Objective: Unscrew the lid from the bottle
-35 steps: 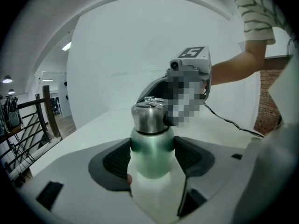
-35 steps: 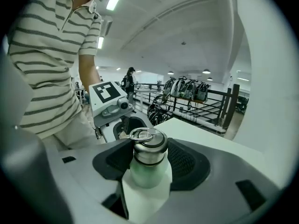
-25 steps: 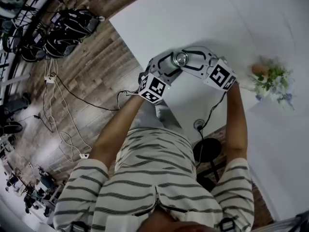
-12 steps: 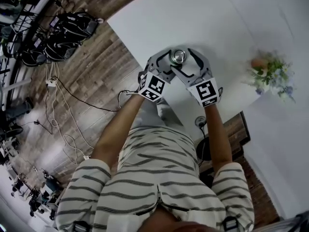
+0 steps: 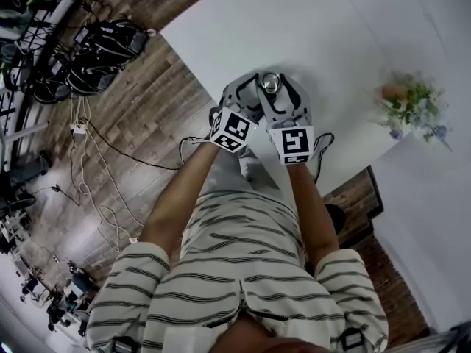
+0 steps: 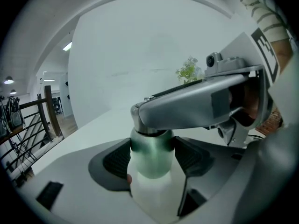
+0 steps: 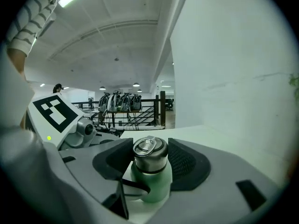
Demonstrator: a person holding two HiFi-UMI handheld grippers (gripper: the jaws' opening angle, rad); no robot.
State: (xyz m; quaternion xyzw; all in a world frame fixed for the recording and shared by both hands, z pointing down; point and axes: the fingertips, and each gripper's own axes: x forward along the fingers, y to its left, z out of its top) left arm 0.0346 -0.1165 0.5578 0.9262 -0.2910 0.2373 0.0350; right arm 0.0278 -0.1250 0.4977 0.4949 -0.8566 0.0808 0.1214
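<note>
You held the green-and-white bottle [image 6: 150,181] upright by the near edge of the white table [image 5: 346,28], the left gripper [image 6: 152,157] clamped on its body with both pads pressed to its sides just below the neck. The right gripper [image 7: 148,161], brought in close on the right of the left one, had just been closing its jaws, and its ribbed pads sat tight against either side of the steel lid [image 7: 149,149], not yet off the bottle. A small spray of flowers [image 5: 413,112] stood well apart at the table's right.
</note>
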